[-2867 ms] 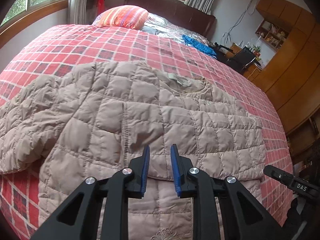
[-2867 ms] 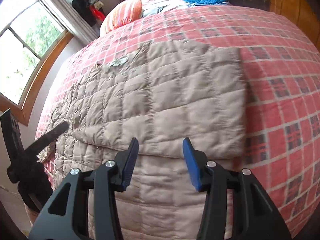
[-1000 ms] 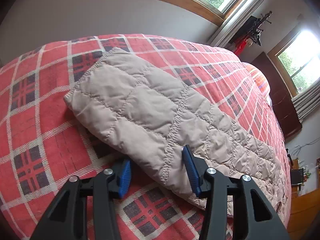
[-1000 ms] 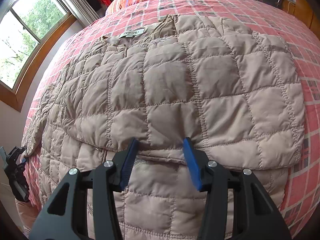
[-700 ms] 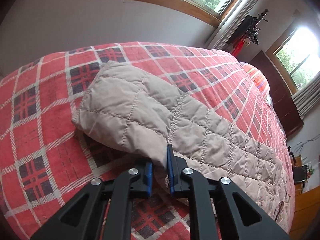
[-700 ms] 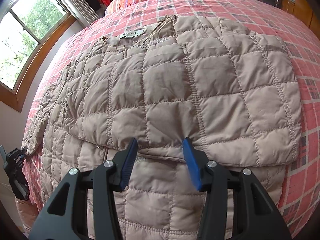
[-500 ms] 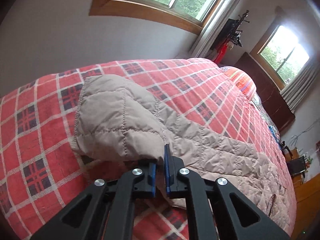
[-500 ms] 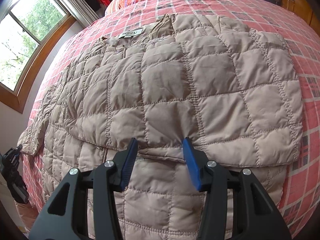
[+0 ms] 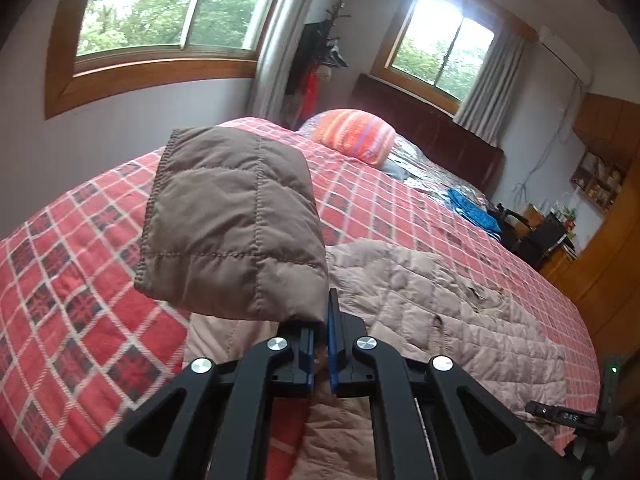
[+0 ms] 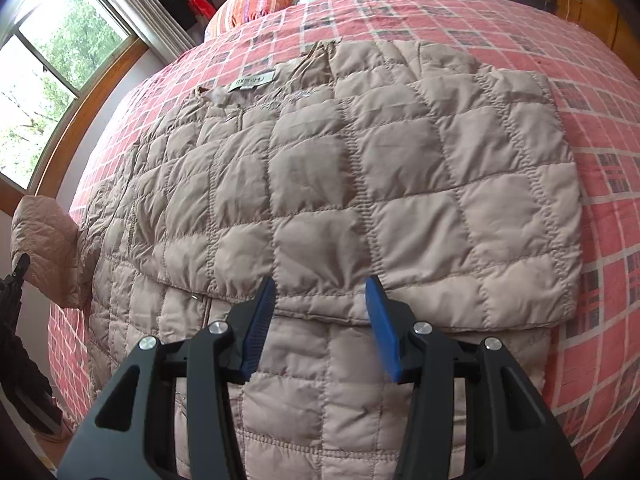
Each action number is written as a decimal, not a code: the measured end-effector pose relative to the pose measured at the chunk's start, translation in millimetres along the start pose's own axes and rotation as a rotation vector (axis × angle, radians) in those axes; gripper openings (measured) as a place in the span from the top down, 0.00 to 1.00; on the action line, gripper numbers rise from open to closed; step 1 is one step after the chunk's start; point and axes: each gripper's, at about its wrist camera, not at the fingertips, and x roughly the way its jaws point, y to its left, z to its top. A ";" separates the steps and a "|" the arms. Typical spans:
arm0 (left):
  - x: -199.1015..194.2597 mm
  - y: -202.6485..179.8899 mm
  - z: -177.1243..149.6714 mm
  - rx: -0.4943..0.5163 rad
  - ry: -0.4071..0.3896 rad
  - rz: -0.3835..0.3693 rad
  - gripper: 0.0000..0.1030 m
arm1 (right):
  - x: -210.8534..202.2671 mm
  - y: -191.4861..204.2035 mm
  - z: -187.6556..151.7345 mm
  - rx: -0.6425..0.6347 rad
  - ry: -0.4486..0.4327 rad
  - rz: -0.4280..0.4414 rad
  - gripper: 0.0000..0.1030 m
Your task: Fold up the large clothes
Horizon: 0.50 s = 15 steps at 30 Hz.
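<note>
While the left gripper clenched the raised sleeve ahead of it, the right gripper hovered released over the jacket on the bed, the sleeve seemingly due across next.

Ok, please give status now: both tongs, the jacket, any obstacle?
Left tongs shut on jacket sleeve, sleeve lifted off the bed. Right tongs open, over the jacket. Nothing in the way.
</note>
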 end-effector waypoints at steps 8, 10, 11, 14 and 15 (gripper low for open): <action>16.2 -83.1 -27.2 0.130 0.046 -0.114 0.95 | -4.1 -17.5 3.6 0.040 -0.007 0.000 0.54; 22.1 -98.8 -36.8 0.168 0.066 -0.136 0.95 | -3.5 -18.6 3.3 0.043 -0.004 0.006 0.54; 24.8 -106.1 -41.3 0.181 0.075 -0.135 0.95 | -3.3 -19.4 3.1 0.045 -0.002 0.009 0.54; 39.3 -117.1 -54.7 0.207 0.116 -0.126 0.95 | -3.2 -20.2 3.0 0.047 0.000 0.013 0.54; 45.8 -118.3 -58.4 0.210 0.133 -0.122 0.95 | -3.3 -20.8 2.8 0.049 0.001 0.015 0.54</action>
